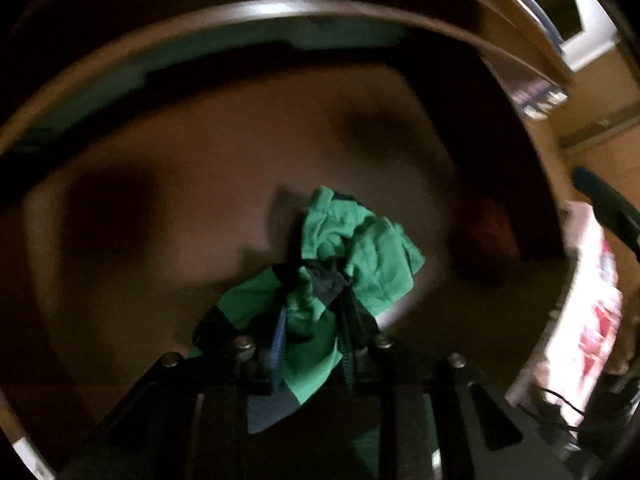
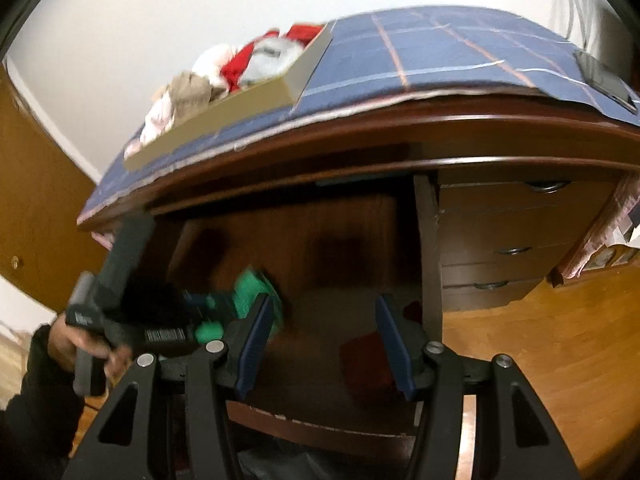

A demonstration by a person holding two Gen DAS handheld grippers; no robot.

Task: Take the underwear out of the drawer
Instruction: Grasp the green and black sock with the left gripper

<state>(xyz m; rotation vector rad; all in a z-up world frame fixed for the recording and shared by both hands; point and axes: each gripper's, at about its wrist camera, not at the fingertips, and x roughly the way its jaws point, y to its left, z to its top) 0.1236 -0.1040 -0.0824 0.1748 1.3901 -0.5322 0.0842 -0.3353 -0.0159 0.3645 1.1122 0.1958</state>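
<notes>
My left gripper [image 1: 314, 320] is shut on green underwear [image 1: 360, 252] with dark navy trim, bunched between its fingers above the brown floor of the open drawer [image 1: 200, 200]. In the right wrist view the same left gripper [image 2: 224, 320] shows at the left, held by a hand, with the green underwear [image 2: 252, 288] over the open drawer [image 2: 320, 428]. My right gripper [image 2: 324, 340] is open and empty, its blue-padded fingers [image 2: 254, 344] wide apart in front of the drawer.
A dark red cloth [image 2: 368, 360] lies in the drawer at the right. The dresser top has a blue checked cover [image 2: 420, 56] and a cardboard box of clothes [image 2: 240, 96]. Closed drawers [image 2: 512, 252] stand to the right over wooden flooring [image 2: 540, 360].
</notes>
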